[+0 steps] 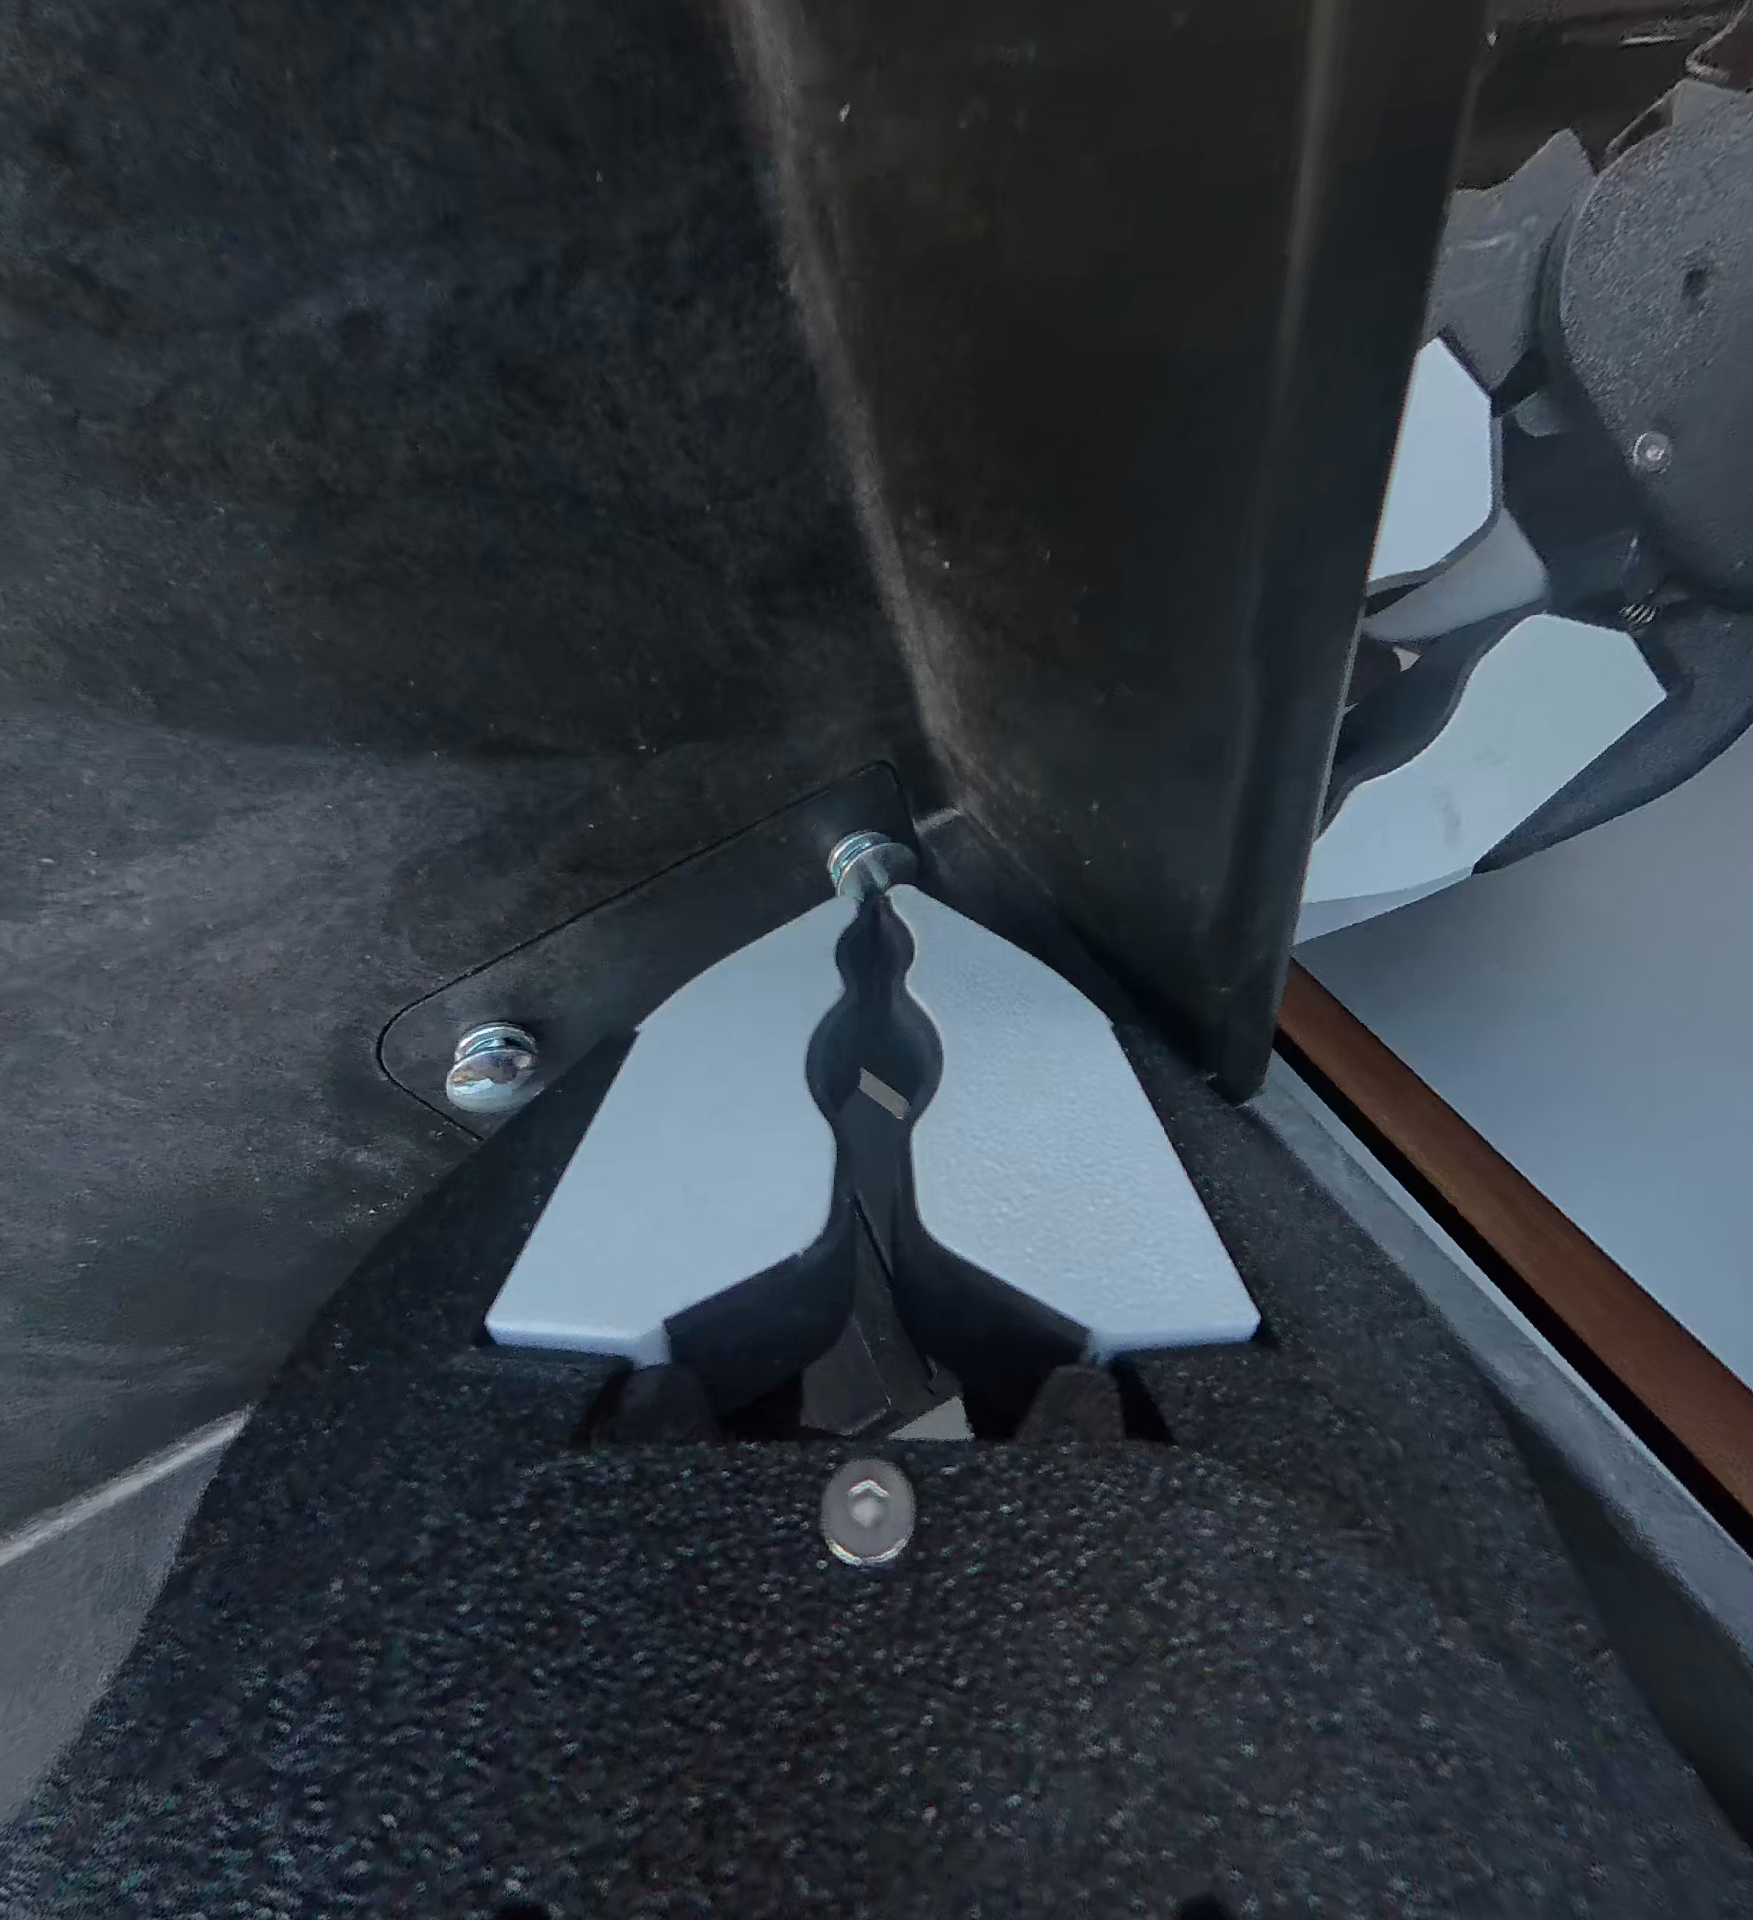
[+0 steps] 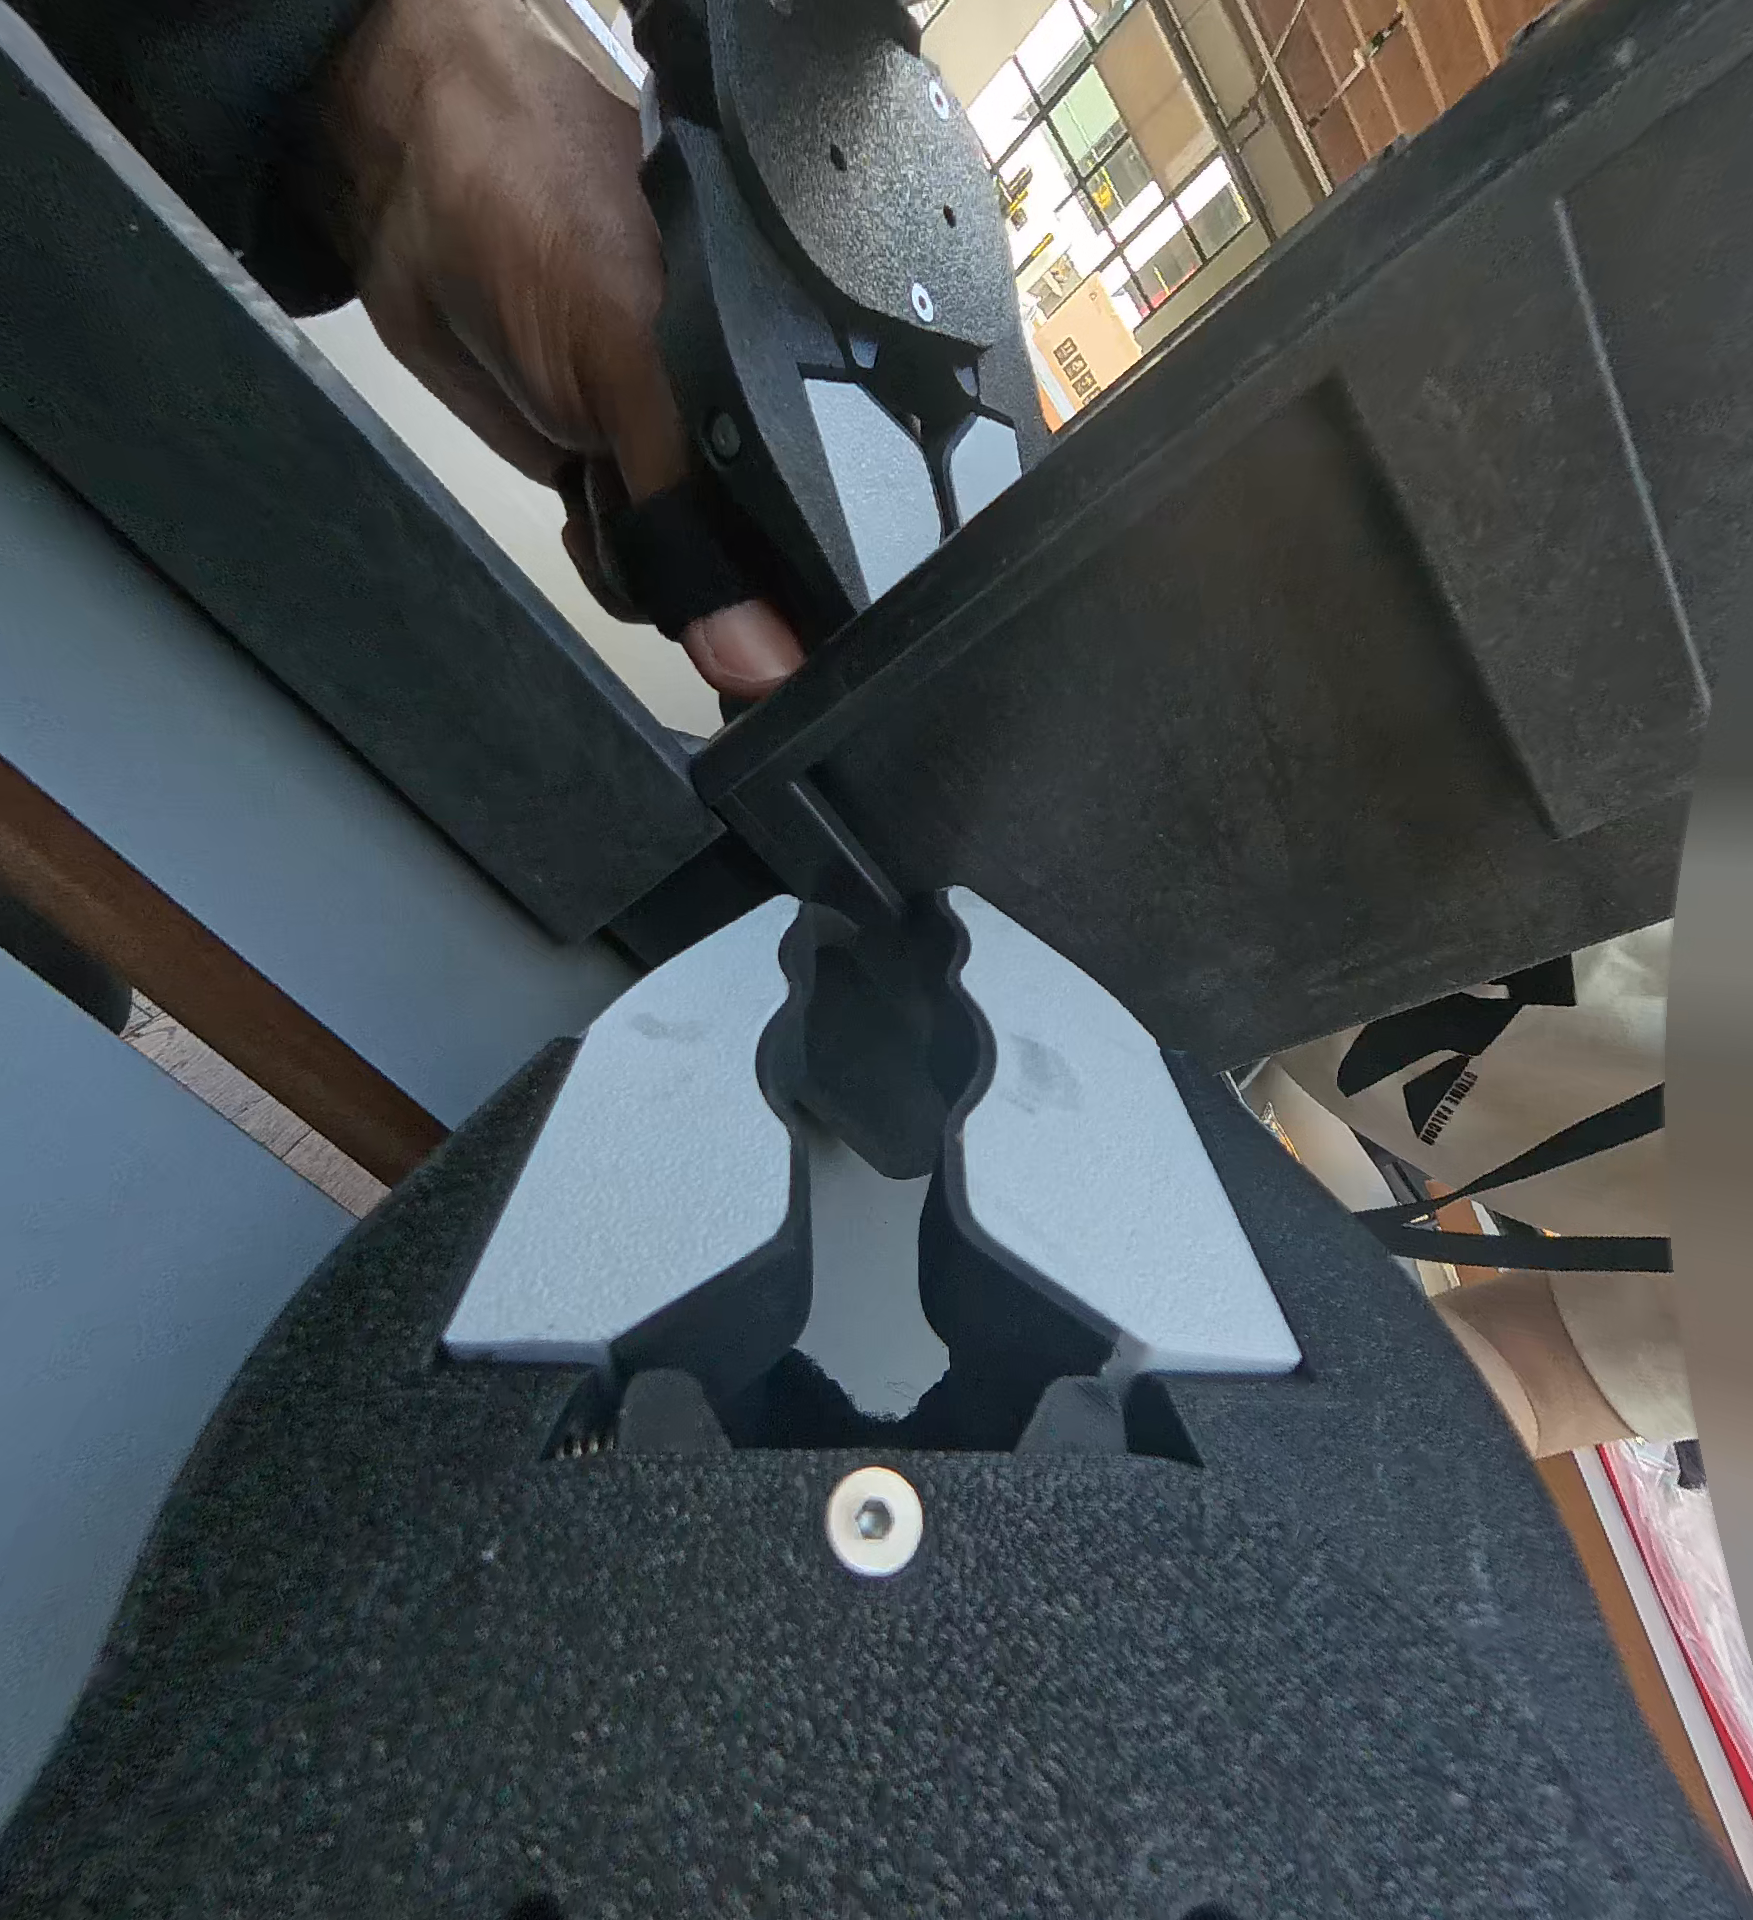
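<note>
Gripping: the right gripper (image 2: 877, 914) has its jaws narrowly parted and closed on a black plastic corner rib (image 2: 836, 842) of a dark speckled plastic box (image 2: 1267, 623); the pads press the rib from both sides.
Left tongs: the left gripper (image 1: 877, 904) is fully closed, its tips meeting right at a silver screw with washer (image 1: 867, 862); whether the tips pinch the screw or only touch it cannot be told.
Screw site: a flat black metal plate (image 1: 643, 966) lies on grey felt lining (image 1: 332, 520); a second silver screw (image 1: 493, 1060) sits at the plate's near-left corner.
Hand pose: a hand (image 2: 508, 312) wraps the left gripper's handle from above, thumb tip at the box rim, gripper pointing down into the box.
Box position: tilted, its wall (image 1: 1111, 468) upright between the two grippers.
Surroundings: grey tabletop (image 1: 1630, 1091) with a brown wooden edge (image 1: 1526, 1247) lies beside the box.
</note>
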### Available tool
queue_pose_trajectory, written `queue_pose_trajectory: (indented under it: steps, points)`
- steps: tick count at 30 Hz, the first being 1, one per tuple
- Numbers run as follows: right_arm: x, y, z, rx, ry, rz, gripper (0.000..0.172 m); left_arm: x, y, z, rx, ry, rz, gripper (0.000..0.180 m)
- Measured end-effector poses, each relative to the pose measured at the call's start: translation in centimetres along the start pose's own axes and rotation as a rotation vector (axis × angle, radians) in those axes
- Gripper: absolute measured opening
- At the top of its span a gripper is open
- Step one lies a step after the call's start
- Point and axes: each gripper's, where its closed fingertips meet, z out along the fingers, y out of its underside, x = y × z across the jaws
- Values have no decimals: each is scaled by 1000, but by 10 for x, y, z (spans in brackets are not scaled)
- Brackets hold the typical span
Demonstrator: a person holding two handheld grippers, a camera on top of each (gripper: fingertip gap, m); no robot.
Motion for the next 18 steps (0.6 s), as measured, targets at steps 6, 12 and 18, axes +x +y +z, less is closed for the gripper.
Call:
queue_pose_trajectory:
  steps: [6, 12, 18]
  points:
    - [1, -1, 0, 10, 8, 1, 19, 2, -11, -3, 69, -31, 80, 0]
    - [0, -1, 0, 14, 13, -5, 19, 4, -12, -3, 72, -66, 210, 0]
    - [0, -1, 0, 26, 19, 2, 19, 1, -5, -4, 45, -87, 264, 0]
